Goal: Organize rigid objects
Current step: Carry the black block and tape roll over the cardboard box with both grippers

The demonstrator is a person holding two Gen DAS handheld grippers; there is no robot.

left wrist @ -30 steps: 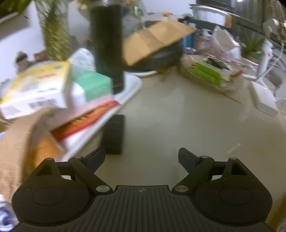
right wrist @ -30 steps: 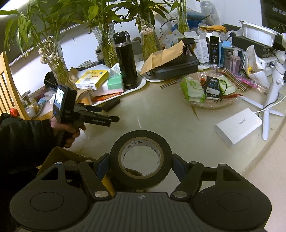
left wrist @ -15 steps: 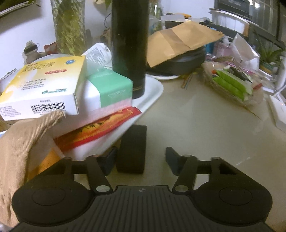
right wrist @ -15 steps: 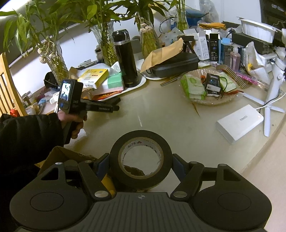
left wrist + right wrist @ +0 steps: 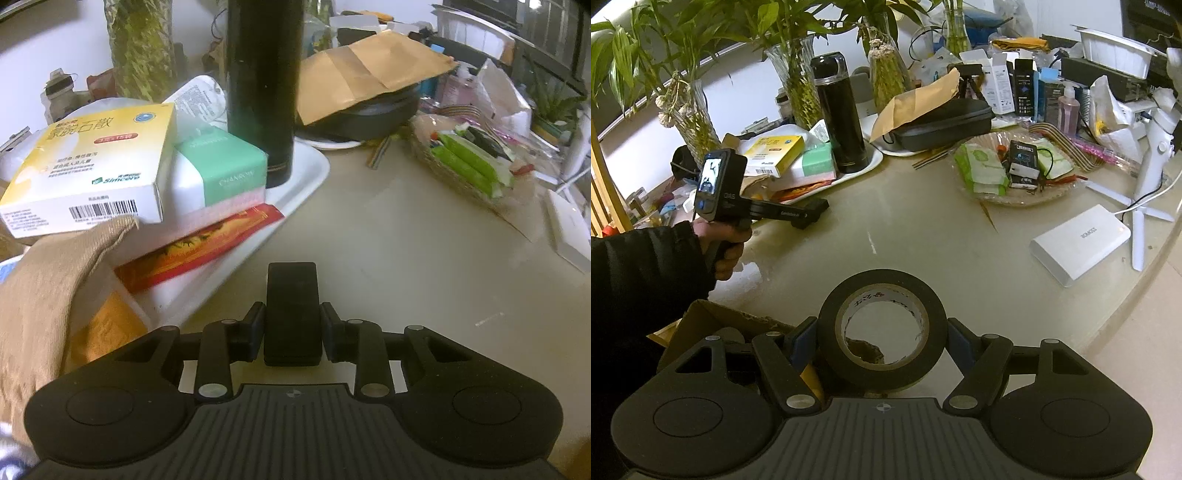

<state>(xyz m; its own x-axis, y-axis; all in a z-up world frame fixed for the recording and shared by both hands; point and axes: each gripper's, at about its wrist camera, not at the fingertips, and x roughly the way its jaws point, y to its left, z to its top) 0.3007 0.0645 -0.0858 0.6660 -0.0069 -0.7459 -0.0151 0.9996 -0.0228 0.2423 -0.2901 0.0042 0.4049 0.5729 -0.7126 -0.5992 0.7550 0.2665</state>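
My left gripper [image 5: 291, 332] is shut on a small flat black block [image 5: 291, 306], which sticks out forward between the fingers, just above the beige table by the white tray [image 5: 306, 177]. In the right wrist view the left gripper [image 5: 812, 212] shows beside that tray with the block's end visible. My right gripper [image 5: 882, 343] is shut on a roll of black tape [image 5: 882, 332], held upright over a cardboard box [image 5: 713, 325] at the table's near edge.
The tray holds a tall black flask [image 5: 262, 92], a yellow medicine box [image 5: 92, 166], a green tissue pack [image 5: 225, 170] and a red packet [image 5: 207, 247]. A basket of green packets [image 5: 1015, 166], a white power bank [image 5: 1078, 243], a black case under a brown envelope [image 5: 942, 118] and vases sit around.
My left gripper moved up to the black block by the tray and closed on it. My right gripper stayed still, holding the tape.
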